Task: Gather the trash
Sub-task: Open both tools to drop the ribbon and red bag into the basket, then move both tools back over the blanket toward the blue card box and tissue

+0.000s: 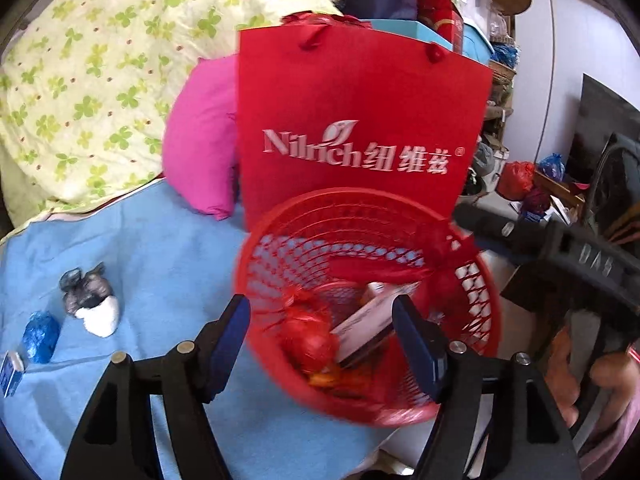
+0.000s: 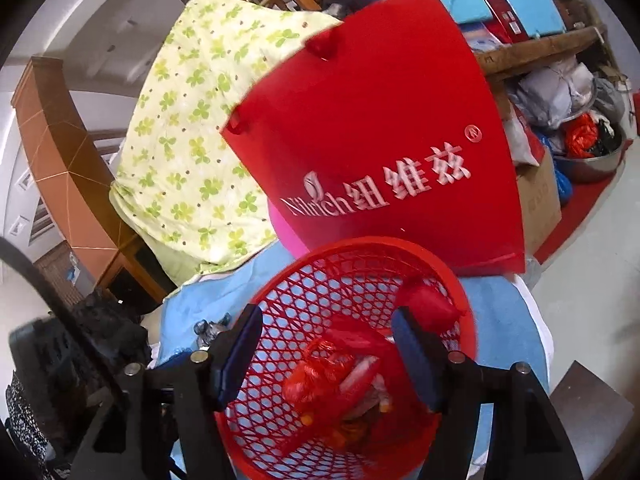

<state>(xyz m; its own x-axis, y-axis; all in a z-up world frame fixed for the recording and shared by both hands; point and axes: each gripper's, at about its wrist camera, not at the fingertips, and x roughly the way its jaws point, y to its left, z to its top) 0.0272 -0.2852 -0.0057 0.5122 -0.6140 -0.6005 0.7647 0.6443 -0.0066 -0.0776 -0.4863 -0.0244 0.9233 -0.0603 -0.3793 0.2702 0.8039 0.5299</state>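
Observation:
A red mesh waste basket (image 1: 476, 300) stands on the blue sheet (image 1: 160, 248) and holds a red plastic bag (image 1: 308, 336), a small carton (image 1: 368, 324) and other scraps. My left gripper (image 1: 320, 340) is open and empty just above its rim. My right gripper (image 2: 326, 352) is open and empty over the same basket (image 2: 280, 304), above the red bag (image 2: 320, 372). A crumpled grey-and-white wad (image 1: 90, 300), a blue wad (image 1: 40, 336) and a small blue box (image 1: 10, 372) lie on the sheet at the left.
A red paper gift bag (image 1: 360, 120) stands behind the basket, also in the right wrist view (image 2: 380, 140). A pink pillow (image 1: 200, 140) and a clover-print quilt (image 1: 88, 72) lie behind. Cluttered boxes and bags fill the right side. The other gripper's body (image 1: 580, 264) is at right.

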